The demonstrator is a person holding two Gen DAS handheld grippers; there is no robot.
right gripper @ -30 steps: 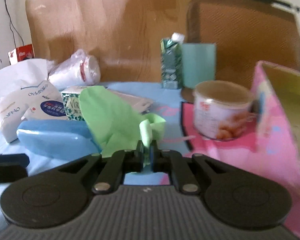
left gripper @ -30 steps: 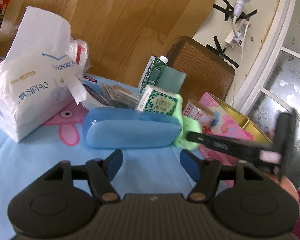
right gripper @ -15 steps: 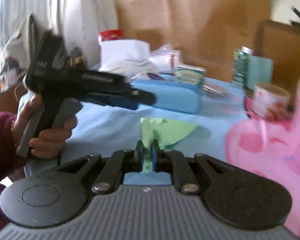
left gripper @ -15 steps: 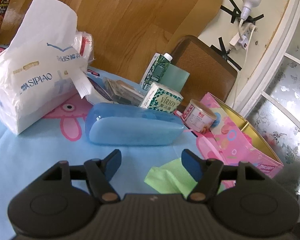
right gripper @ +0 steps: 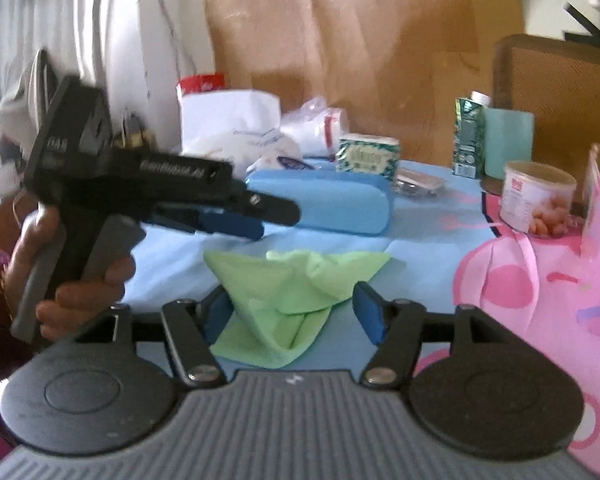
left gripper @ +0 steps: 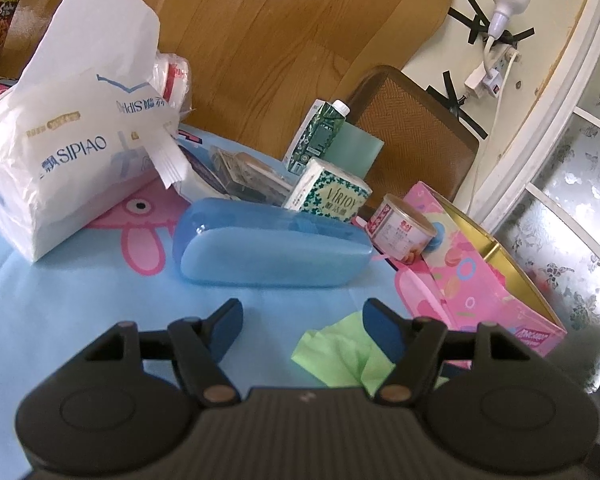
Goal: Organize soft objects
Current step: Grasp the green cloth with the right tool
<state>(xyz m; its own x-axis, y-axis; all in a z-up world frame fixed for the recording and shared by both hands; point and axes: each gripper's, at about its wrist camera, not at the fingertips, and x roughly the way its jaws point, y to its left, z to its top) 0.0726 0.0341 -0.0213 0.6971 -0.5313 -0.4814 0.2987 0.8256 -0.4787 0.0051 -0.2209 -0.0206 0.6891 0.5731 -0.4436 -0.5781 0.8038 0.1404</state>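
Green cloth [right gripper: 296, 300] now lying crumpled on counter [left gripper: 80, 320], no longer hanging pinched in right gripper [right gripper: 294, 314]; right fingers [right gripper: 369, 316] are opening, cloth between them but pads not pressing. Left gripper [left gripper: 301, 326] is hovering with fingers apart, holding nothing, cloth corner just beside its right finger. Cloth looking light, limp, easy to bunch; best taking raised fold at middle. Further: blue case [left gripper: 272, 248], tissue pack [left gripper: 72, 160], pink box [left gripper: 479, 280]. Only right view is showing hand [right gripper: 72, 276] on left gripper.
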